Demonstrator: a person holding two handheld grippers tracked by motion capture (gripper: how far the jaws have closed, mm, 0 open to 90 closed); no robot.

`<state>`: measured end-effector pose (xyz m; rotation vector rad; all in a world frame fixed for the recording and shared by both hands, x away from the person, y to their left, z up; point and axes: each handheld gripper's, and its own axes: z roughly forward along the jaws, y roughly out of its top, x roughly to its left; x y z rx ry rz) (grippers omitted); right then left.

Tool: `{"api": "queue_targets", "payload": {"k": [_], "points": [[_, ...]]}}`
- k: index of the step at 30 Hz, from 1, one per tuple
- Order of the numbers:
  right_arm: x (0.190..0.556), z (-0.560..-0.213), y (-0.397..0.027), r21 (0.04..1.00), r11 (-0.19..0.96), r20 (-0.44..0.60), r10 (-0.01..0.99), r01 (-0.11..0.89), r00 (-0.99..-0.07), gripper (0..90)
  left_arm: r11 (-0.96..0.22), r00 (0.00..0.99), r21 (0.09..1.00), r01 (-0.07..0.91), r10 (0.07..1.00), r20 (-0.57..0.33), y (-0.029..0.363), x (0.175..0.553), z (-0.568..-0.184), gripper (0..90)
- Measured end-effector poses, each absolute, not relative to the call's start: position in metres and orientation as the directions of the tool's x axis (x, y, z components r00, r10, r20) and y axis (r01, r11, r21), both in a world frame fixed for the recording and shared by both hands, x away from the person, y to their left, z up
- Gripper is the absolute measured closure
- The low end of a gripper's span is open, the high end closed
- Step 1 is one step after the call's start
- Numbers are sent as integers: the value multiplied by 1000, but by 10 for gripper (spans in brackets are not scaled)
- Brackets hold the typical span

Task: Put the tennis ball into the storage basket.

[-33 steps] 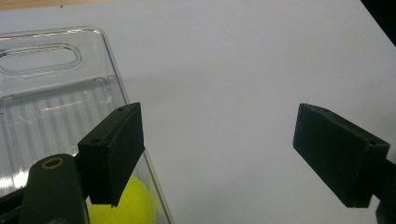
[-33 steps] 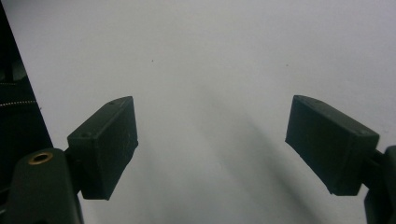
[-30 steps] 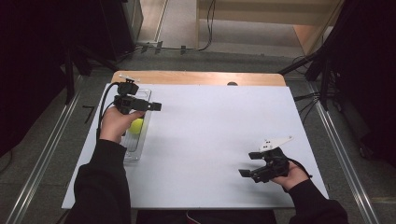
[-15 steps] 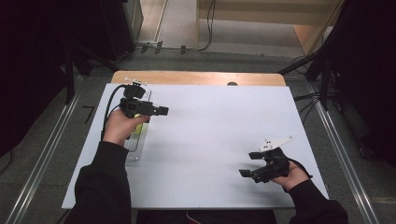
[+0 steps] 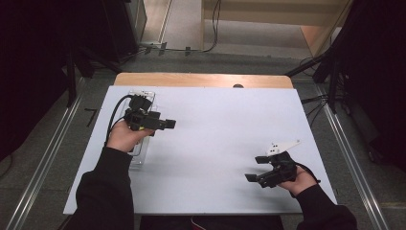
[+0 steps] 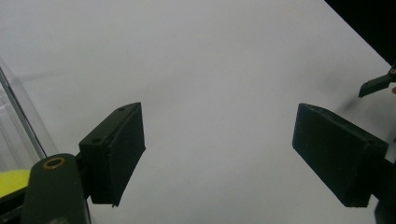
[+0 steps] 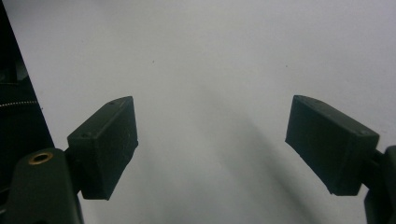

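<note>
White sheeting covers the wide table (image 5: pixel 215 143), with dark floor all around. At the left edge a clear plastic tray (image 5: pixel 143 98) lies under the left gripper (image 5: pixel 170 124), whose jaws stand spread and empty. The left gripper view catches a yellow-green rounded thing (image 6: pixel 11 182) in that tray, hidden from above; it looks light and likely to roll, best taken across its middle. Far right, the right gripper (image 5: pixel 253 168) hangs spread, empty
</note>
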<state>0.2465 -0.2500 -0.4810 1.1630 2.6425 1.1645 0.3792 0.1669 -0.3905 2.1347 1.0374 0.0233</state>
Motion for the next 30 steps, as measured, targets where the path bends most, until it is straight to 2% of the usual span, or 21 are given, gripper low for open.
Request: {"api": "queue_targets", "payload": {"k": [30], "points": [[246,-481,-250,644,443,253,646,623,-721,148,-449,748,685,573,628,-214,153,338,-416,174]]}}
